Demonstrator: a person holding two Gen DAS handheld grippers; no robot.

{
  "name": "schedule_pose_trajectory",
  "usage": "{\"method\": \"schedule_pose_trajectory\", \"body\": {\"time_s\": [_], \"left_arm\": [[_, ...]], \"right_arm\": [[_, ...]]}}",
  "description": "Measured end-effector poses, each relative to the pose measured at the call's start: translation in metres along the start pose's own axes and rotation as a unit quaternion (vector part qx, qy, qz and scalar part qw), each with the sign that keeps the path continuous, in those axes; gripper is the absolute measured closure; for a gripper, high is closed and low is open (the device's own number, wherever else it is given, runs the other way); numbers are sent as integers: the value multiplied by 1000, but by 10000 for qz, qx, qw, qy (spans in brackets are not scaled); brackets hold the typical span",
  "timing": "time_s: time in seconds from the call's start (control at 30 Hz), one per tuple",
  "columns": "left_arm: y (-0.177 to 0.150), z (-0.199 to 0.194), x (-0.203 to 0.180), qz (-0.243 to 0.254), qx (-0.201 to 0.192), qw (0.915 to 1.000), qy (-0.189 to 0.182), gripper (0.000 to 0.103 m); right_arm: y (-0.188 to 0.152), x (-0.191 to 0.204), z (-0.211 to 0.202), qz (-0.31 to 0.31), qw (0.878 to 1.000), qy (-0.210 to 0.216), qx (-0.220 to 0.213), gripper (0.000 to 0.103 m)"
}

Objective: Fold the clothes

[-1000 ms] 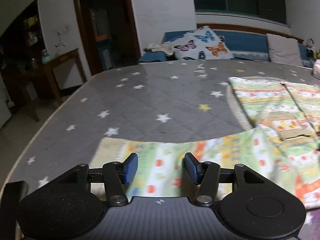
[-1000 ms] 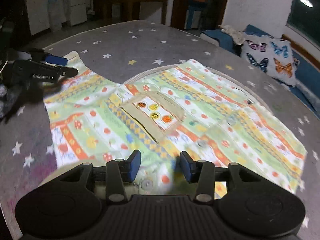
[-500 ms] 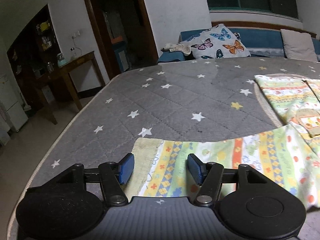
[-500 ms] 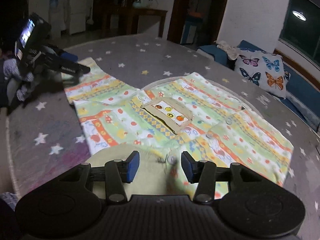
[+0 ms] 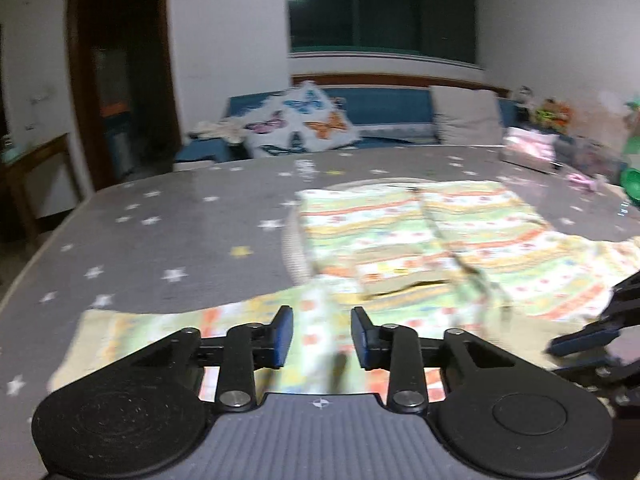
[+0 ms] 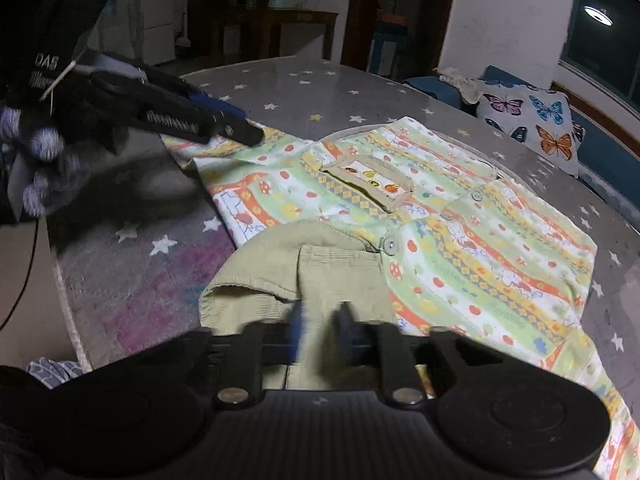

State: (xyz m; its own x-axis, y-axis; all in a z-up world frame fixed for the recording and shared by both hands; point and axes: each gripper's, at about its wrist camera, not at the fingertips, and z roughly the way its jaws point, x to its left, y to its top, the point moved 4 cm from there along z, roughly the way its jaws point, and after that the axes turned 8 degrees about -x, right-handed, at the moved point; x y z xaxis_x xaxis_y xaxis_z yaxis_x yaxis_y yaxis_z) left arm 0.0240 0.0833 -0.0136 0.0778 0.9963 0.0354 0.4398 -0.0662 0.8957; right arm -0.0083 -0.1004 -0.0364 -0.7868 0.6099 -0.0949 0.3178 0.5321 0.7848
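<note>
A patterned child's shirt (image 6: 460, 232) in green, orange and white, with a khaki collar (image 6: 304, 272) and chest pocket (image 6: 372, 180), lies spread on the grey star-print surface (image 6: 320, 92). My left gripper (image 5: 321, 336) is open just above the shirt's sleeve (image 5: 192, 328); it also shows in the right wrist view (image 6: 240, 124) over the sleeve. My right gripper (image 6: 322, 332) has its jaws narrowed around the khaki collar, blurred by motion. It shows at the right edge of the left wrist view (image 5: 588, 336).
A blue sofa (image 5: 384, 120) with a butterfly pillow (image 5: 300, 124) stands beyond the surface. A pink bag (image 5: 528, 152) and green items (image 5: 632, 184) sit at the far right. A wooden table (image 6: 296, 28) and doorway (image 5: 120, 80) lie further back. The surface's edge (image 6: 68, 316) runs near me.
My left gripper swung right along the sleeve toward the shirt body. My right gripper moved forward onto the khaki collar and its jaws narrowed.
</note>
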Motion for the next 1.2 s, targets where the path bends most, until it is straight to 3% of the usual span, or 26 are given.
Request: {"method": "schedule_pose_trajectory", "body": {"time_s": [0.17, 0.3, 0.5, 0.77, 1.2], "left_arm": [[-1, 12, -33, 163, 46, 9986, -498, 80], [-7, 20, -48, 175, 167, 9962, -837, 83], [-13, 30, -67, 169, 279, 9922, -1207, 83], [-20, 32, -86, 704, 263, 9898, -1212, 85], [-28, 13, -74, 511, 196, 9872, -1497, 83]], "right_arm": [[10, -26, -28, 772, 9962, -71, -389, 99], [14, -55, -49, 1677, 9832, -1, -717, 99], [6, -67, -54, 2267, 9698, 43, -898, 99], [8, -57, -45, 2211, 9711, 147, -892, 99], [-7, -24, -3, 1544, 9871, 357, -246, 94]]}}
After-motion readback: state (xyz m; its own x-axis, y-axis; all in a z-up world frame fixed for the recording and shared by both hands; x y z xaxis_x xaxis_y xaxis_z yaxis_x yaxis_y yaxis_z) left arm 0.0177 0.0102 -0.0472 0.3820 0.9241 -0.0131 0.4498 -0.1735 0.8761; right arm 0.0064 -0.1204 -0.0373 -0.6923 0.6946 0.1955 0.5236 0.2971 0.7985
